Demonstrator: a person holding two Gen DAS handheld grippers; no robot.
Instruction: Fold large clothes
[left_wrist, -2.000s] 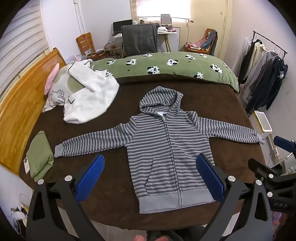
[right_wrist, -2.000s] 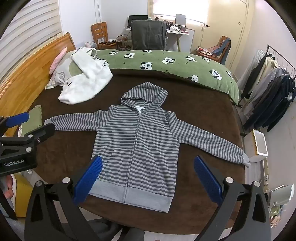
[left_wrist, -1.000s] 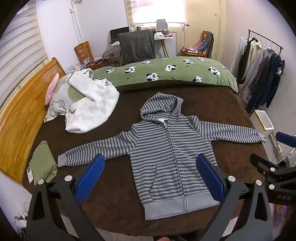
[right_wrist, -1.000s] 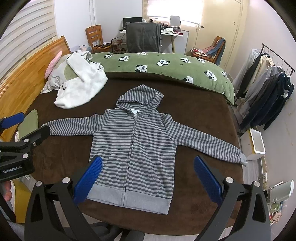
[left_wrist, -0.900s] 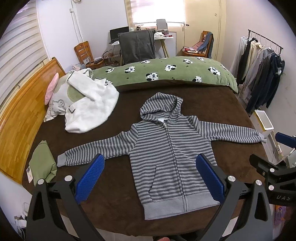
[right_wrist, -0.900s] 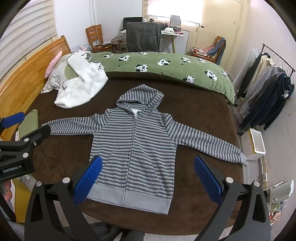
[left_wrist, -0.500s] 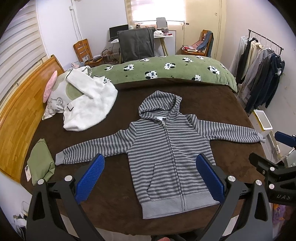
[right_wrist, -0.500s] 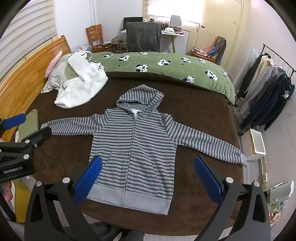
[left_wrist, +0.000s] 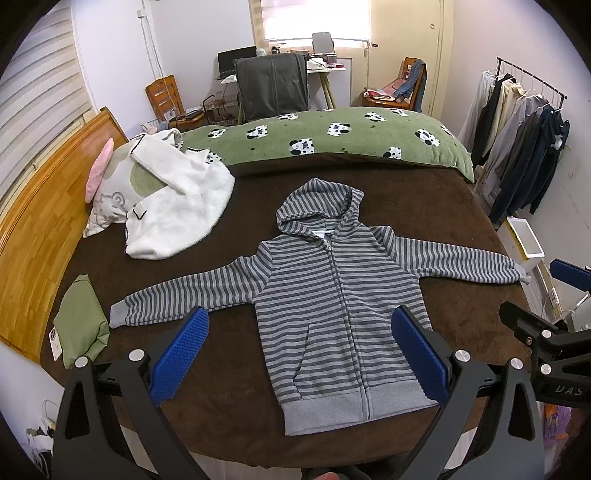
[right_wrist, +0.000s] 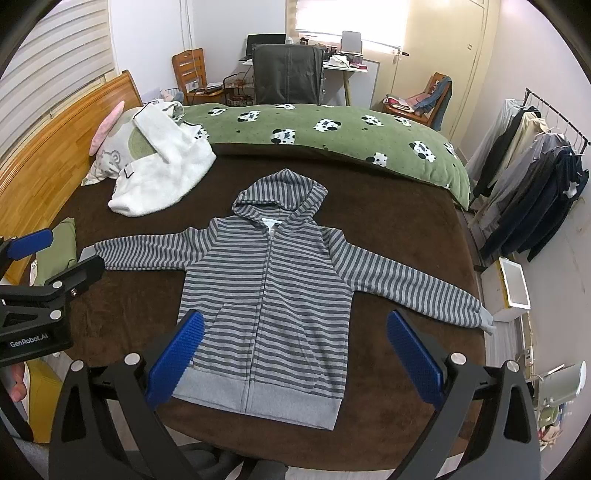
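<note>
A grey striped zip hoodie (left_wrist: 332, 291) (right_wrist: 269, 280) lies flat and face up on the brown bedspread (left_wrist: 424, 199) (right_wrist: 399, 221), hood towards the far side and both sleeves spread out sideways. Its waistband is nearest me. My left gripper (left_wrist: 299, 358) hovers open above the near edge of the bed, over the hoodie's lower left part, holding nothing. My right gripper (right_wrist: 293, 358) is also open and empty, over the hoodie's lower part. Each gripper shows at the edge of the other's view.
A white fleece garment (left_wrist: 177, 206) (right_wrist: 162, 173) and a pillow lie at the far left by the wooden headboard (left_wrist: 40, 206). A folded green cloth (left_wrist: 79, 321) sits at the left edge. A green panda blanket (left_wrist: 332, 136) lines the far side. A clothes rack (left_wrist: 517, 136) stands right.
Both grippers have stayed open and drifted only slightly; the hoodie sits a little lower and closer in the left wrist view than two seconds ago. The hoodie itself has not moved.
</note>
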